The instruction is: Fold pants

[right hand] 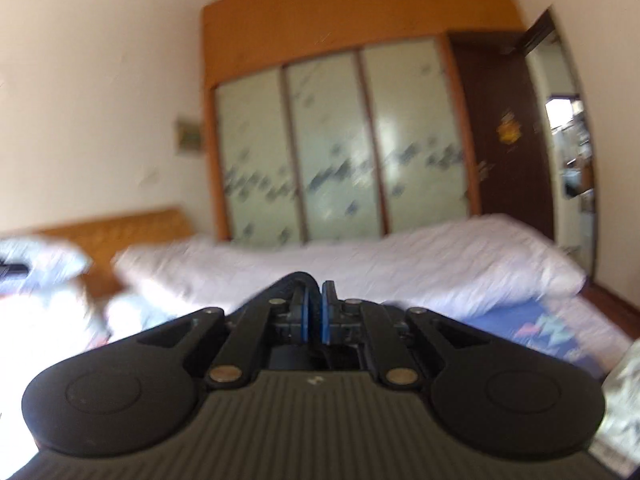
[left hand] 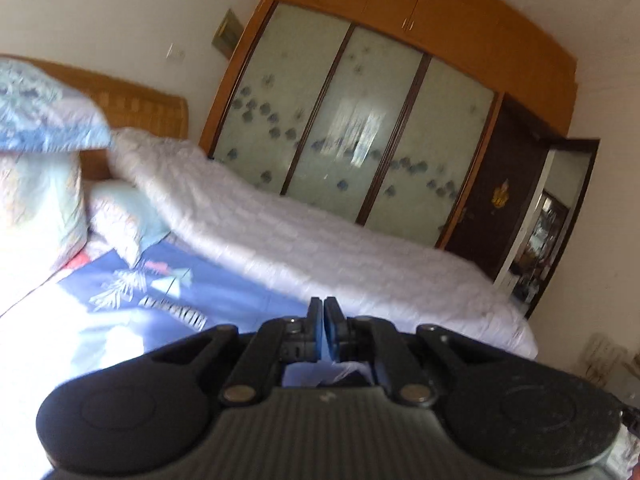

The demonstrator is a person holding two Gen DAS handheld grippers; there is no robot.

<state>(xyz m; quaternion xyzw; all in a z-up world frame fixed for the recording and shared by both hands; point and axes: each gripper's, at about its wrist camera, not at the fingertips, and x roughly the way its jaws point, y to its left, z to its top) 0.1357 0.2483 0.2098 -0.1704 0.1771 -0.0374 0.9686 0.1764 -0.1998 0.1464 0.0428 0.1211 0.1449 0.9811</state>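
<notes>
In the right wrist view my right gripper (right hand: pixel 315 296) has its blue pads drawn close. A strip of dark cloth, the pants (right hand: pixel 282 289), is caught between them and runs over the left finger, down to the left. In the left wrist view my left gripper (left hand: pixel 323 314) is shut, its blue pads almost touching, with no cloth showing at the tips. A dark scrap (left hand: pixel 348 376) shows below the pads; I cannot tell whether it is the pants. Both grippers are held above the bed and point across it. The rest of the pants is hidden under the gripper bodies.
The blue patterned bedsheet (left hand: pixel 224 292) lies below. A rolled white quilt (left hand: pixel 304 232) runs along the bed's far side. Pillows (left hand: pixel 40 120) are stacked at the left by the wooden headboard (left hand: pixel 136 108). Behind stand a glass-door wardrobe (left hand: pixel 360 120) and an open dark door (left hand: pixel 500 200).
</notes>
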